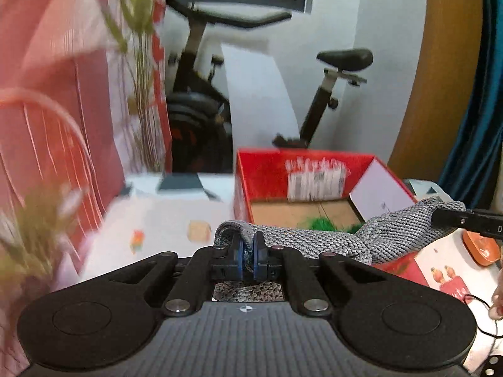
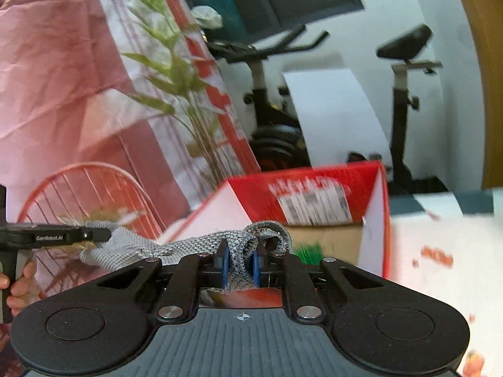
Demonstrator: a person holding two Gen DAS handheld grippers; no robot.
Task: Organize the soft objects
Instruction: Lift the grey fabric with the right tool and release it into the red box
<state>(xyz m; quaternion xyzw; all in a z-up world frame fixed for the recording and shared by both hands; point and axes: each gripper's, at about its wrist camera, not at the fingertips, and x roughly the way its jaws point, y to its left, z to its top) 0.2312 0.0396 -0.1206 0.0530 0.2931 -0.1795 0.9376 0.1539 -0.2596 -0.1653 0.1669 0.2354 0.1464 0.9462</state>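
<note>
left gripper (image 1: 247,253) is clamped on one end of the grey knitted cloth (image 1: 330,238). right gripper (image 2: 240,262) pinches the other end, with a fold of knit bunched between its blue pads (image 2: 225,262). cloth hangs stretched between the two, held up in front of the red cardboard box (image 1: 267,169), which sits on the white table (image 1: 163,213).

risks:
- left bite looks thin, only an edge between the pads, so the knit could slip out under tension.
- pulling the ends apart would stretch the loose weave.
- sagging middle could snag the box's near wall or flap.
- artificial plant (image 2: 176,72) stands close on the left, so a swing could catch it.

count: 2 grippers, 1 grey cloth, 1 red box, 1 green fuzzy item (image 1: 327,223) inside the box, 1 exercise bike (image 1: 201,119) behind.
</note>
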